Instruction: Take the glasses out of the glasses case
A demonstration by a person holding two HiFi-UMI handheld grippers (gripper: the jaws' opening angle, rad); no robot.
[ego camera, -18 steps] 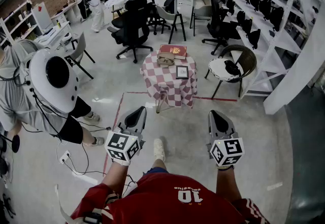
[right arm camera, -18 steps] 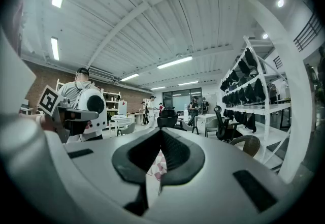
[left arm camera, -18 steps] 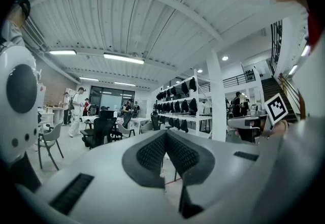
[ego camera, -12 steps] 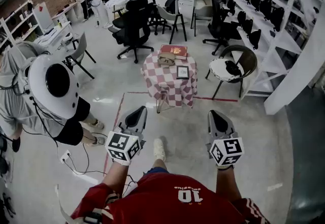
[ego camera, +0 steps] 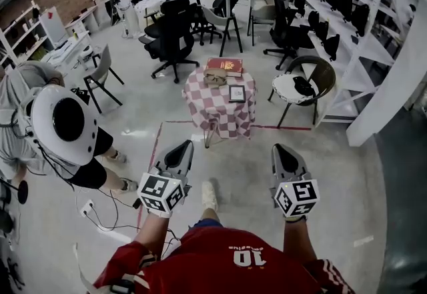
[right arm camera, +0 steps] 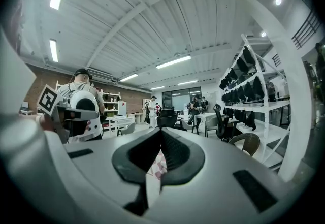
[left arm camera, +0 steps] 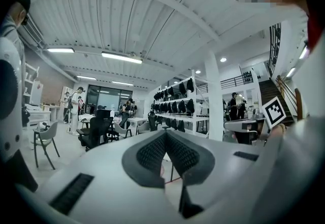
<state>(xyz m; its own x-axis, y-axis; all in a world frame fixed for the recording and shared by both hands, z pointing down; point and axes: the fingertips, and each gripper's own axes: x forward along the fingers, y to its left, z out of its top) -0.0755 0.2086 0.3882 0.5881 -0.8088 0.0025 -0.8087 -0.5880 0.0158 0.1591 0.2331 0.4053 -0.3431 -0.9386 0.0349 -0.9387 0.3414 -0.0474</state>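
Little has changed: the bystander [ego camera: 63, 123] in the white helmet at your 9 o'clock has drifted slightly left, and your hands sit where they were. You hold two tools, the left tool [ego camera: 181, 149] and the right tool [ego camera: 281, 151], each with its jaws pressed together on nothing. Walk up to the one checkered surface [ego camera: 220, 113] at 12 o'clock, still well away, and part the jaws before reaching. It carries three things: a dark framed square [ego camera: 237, 93], what looks like the glasses case [ego camera: 216, 77], and a red book [ego camera: 227, 66] farthest.
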